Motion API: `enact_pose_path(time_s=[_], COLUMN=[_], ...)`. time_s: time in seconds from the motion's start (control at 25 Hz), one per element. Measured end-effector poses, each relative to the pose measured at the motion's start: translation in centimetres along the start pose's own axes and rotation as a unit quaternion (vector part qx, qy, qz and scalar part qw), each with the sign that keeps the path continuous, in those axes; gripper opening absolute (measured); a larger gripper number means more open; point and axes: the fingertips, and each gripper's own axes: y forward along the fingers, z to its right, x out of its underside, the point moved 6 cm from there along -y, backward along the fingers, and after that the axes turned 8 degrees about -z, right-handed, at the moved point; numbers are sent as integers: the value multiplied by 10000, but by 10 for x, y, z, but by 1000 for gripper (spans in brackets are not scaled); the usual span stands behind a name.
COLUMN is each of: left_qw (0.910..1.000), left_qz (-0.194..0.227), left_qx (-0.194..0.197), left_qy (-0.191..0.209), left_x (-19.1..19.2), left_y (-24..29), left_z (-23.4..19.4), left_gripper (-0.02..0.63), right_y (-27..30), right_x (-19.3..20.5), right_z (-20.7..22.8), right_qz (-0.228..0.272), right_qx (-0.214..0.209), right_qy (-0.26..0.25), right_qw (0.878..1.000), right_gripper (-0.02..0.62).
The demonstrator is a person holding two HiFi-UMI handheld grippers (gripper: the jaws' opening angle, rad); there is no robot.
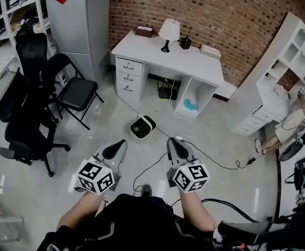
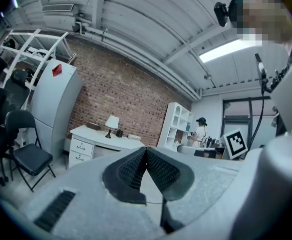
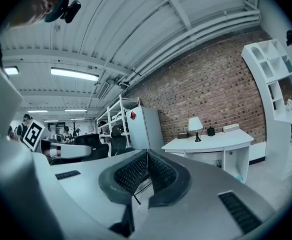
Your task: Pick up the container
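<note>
Both grippers are held level over the floor, apart from the white desk at the brick wall. On the desk stand a brown box, a lamp, a small dark container and a flat white box. My left gripper is shut, its pads meeting at the tips with nothing between them. My right gripper is also shut and empty. The right gripper view shows the desk, the lamp and the dark container far ahead.
Black office chairs and a folding chair stand at the left beside a grey cabinet. A white round device and cables lie on the floor ahead. A white shelf unit and a person are at the right.
</note>
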Motion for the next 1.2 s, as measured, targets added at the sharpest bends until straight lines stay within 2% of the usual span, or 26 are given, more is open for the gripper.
enact_pose_path(time_s=[0.2, 0.8, 1.2], left_qw=[9998, 9992, 9988], left_qz=[117, -174, -277], left_qx=[-147, -348, -407], left_qy=[71, 66, 37], left_x=[-11, -22, -28], left_y=[40, 153, 185], left_z=[6, 20, 5], left_gripper=[6, 7, 6], right_y=[10, 36, 60], right_x=[-7, -25, -35], right_z=[39, 144, 169], right_qz=[-44, -90, -108], right_qx=[-93, -410, -522], right_qy=[47, -66, -77], right_qw=[9999, 9991, 9985], right_gripper=[8, 8, 8])
